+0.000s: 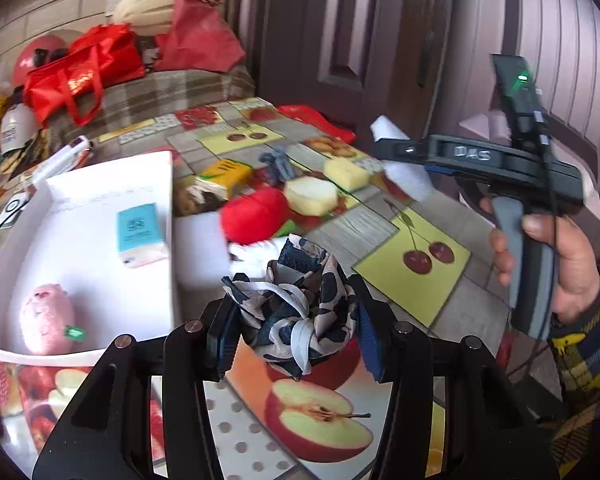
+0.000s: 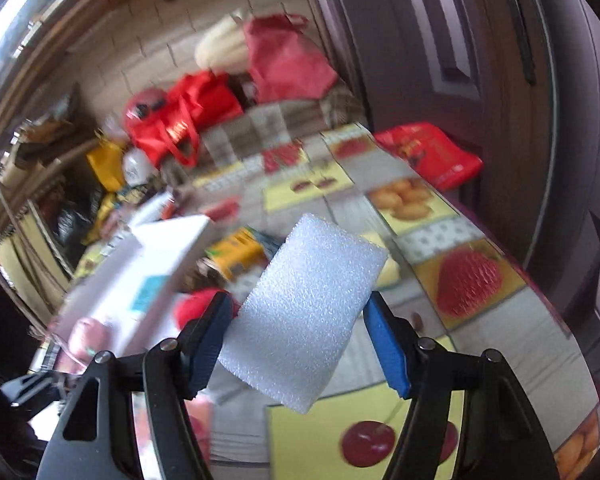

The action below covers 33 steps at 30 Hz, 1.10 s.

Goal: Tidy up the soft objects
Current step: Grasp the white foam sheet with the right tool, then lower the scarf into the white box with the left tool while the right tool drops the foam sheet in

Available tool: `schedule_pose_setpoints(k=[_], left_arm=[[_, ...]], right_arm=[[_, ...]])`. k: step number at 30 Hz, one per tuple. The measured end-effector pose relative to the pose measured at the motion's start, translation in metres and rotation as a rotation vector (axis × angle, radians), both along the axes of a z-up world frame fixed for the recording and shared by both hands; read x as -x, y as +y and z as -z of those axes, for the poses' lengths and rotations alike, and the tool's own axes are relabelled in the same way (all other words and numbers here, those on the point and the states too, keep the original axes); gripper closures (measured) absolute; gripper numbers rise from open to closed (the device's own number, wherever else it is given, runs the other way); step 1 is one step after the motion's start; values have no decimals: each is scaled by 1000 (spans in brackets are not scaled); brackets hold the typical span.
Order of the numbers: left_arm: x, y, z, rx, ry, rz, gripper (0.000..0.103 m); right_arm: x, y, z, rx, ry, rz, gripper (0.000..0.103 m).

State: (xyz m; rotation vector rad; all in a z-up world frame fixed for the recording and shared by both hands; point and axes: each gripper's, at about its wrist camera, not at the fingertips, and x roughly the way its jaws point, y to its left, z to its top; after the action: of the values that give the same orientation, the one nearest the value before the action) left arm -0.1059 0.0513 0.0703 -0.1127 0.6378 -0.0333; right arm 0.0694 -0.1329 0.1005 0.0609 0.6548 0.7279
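Observation:
My left gripper [image 1: 296, 320] is shut on a bundled navy-and-beige patterned cloth [image 1: 300, 292], held above the fruit-print tablecloth [image 1: 412, 280]. Left of it stands an open white box [image 1: 92, 248] holding a teal tissue pack [image 1: 138, 232] and a pink plush [image 1: 46, 318]. My right gripper [image 2: 300, 336] is shut on a white foam sheet [image 2: 308, 300], tilted and lifted off the table. In the left wrist view a hand [image 1: 572, 264] holds that gripper at the right. On the table lie a red plush [image 1: 256, 212], two yellow sponges [image 1: 312, 196], and a white foam block [image 1: 200, 248].
A yellow tissue pack [image 1: 224, 176] and a small grey item [image 1: 278, 162] lie behind the sponges. Red bags [image 1: 84, 68] and a cream cushion [image 1: 148, 4] pile on a plaid-covered bench [image 1: 172, 92] at the back. A dark door [image 1: 340, 40] stands beyond the table's far edge.

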Motion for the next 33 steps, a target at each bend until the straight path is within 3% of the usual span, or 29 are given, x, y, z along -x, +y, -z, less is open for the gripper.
schedule_pose_setpoints(k=[11, 23, 33], left_arm=[[23, 39, -13, 55, -68, -116, 54], [40, 65, -18, 99, -96, -192, 53], [50, 92, -32, 94, -128, -263, 53]], right_arm=[[14, 11, -30, -104, -49, -69, 35], [22, 36, -45, -118, -81, -137, 35], [32, 62, -60, -125, -128, -206, 35]])
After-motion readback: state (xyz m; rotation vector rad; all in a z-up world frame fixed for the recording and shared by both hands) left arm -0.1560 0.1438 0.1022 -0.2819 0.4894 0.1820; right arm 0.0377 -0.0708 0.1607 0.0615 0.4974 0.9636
